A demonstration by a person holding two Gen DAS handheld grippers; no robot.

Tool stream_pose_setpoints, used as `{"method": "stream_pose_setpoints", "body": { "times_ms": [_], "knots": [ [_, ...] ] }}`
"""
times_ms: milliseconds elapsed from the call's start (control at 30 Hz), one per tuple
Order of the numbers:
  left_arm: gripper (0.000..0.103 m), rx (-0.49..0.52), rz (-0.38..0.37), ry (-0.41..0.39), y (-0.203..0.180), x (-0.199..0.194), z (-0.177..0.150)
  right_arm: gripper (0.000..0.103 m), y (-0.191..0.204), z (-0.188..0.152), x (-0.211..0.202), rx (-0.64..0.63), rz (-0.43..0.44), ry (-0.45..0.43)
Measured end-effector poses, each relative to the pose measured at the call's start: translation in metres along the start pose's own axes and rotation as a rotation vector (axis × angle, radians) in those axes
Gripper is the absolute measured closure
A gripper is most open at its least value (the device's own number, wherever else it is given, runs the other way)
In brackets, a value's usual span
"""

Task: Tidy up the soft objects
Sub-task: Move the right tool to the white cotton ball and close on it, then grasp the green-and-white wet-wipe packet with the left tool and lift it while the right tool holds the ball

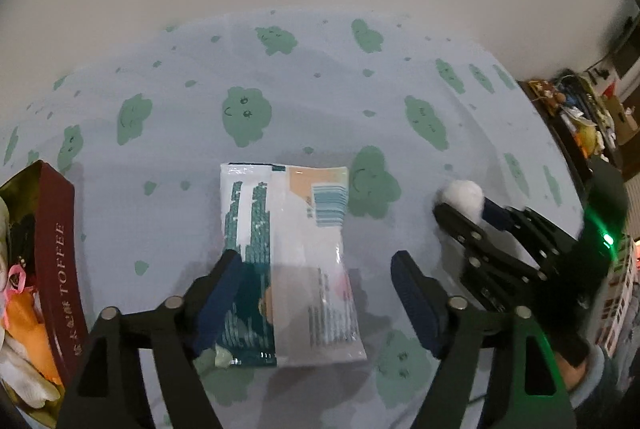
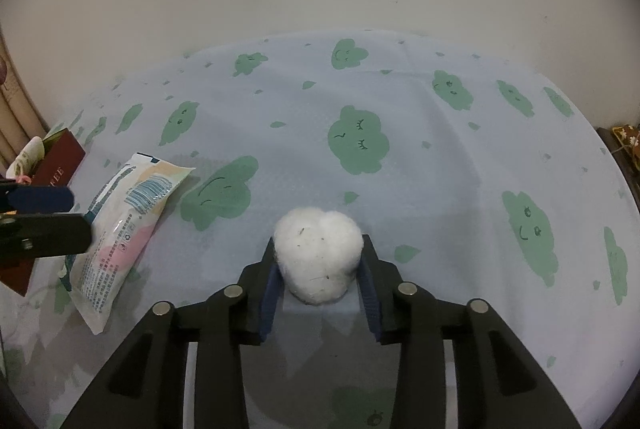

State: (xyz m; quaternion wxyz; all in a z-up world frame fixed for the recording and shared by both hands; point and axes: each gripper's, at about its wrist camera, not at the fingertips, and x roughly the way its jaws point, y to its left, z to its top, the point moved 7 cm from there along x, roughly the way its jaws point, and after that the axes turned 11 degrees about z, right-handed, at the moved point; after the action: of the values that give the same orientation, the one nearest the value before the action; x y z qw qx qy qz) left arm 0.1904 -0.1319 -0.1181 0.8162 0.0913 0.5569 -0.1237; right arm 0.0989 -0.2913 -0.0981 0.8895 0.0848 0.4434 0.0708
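A soft plastic tissue pack (image 1: 292,261), white, teal and peach, lies flat on the cloud-print cloth. My left gripper (image 1: 316,269) is open, its jaws either side of the pack's near half. The pack also shows at the left of the right wrist view (image 2: 120,233). My right gripper (image 2: 320,261) is shut on a white fluffy ball (image 2: 318,253), which sits between its blue pads on the cloth. In the left wrist view the ball (image 1: 464,197) and right gripper (image 1: 466,211) show at the right.
A dark red TOFFEE tin (image 1: 56,261) holding soft items stands at the far left; it also shows in the right wrist view (image 2: 60,161). A cluttered dark shelf (image 1: 580,117) is at the right beyond the cloth. A pale wall runs behind.
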Motion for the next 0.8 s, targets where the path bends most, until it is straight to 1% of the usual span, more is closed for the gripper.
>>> {"method": "stream_pose_setpoints", "body": {
  "times_ms": [67,133,167,233,300,367,433,500,533,667,800],
  "knots": [
    [0.023,0.0,0.014,0.005,0.001,0.006,0.003,0.065,0.002,0.0,0.001,-0.01,-0.002,0.004],
    [0.023,0.008,0.044,0.003,0.004,0.011,0.004,0.064,0.004,0.0,0.001,-0.016,-0.006,0.007],
    [0.023,0.006,0.054,0.014,0.005,0.015,0.004,0.063,0.004,0.0,0.001,-0.018,-0.006,0.008],
    [0.022,-0.013,0.059,0.018,0.01,0.022,0.005,0.063,0.006,0.0,0.004,-0.017,-0.005,0.008],
    [0.022,-0.02,0.085,0.01,0.014,0.028,0.006,0.063,0.006,0.0,0.004,-0.016,-0.003,0.007],
    [0.021,-0.008,0.1,0.006,0.015,0.035,0.005,0.062,0.005,0.0,0.005,-0.014,0.001,0.007],
    [0.018,0.014,0.113,0.002,0.013,0.04,0.003,0.062,0.004,0.0,0.004,-0.011,0.005,0.006],
    [0.017,0.008,0.102,0.017,0.015,0.048,-0.001,0.062,0.004,0.0,0.005,-0.013,0.006,0.007],
    [0.017,0.007,0.104,-0.006,0.015,0.047,-0.002,0.061,0.005,0.0,0.006,-0.015,0.006,0.008],
    [0.016,0.029,0.135,-0.041,0.012,0.047,-0.008,0.059,0.005,-0.001,0.006,-0.017,0.004,0.008],
    [0.016,0.035,0.134,-0.027,0.011,0.048,-0.009,0.059,0.005,-0.001,0.006,-0.019,0.001,0.009]
  ]
}}
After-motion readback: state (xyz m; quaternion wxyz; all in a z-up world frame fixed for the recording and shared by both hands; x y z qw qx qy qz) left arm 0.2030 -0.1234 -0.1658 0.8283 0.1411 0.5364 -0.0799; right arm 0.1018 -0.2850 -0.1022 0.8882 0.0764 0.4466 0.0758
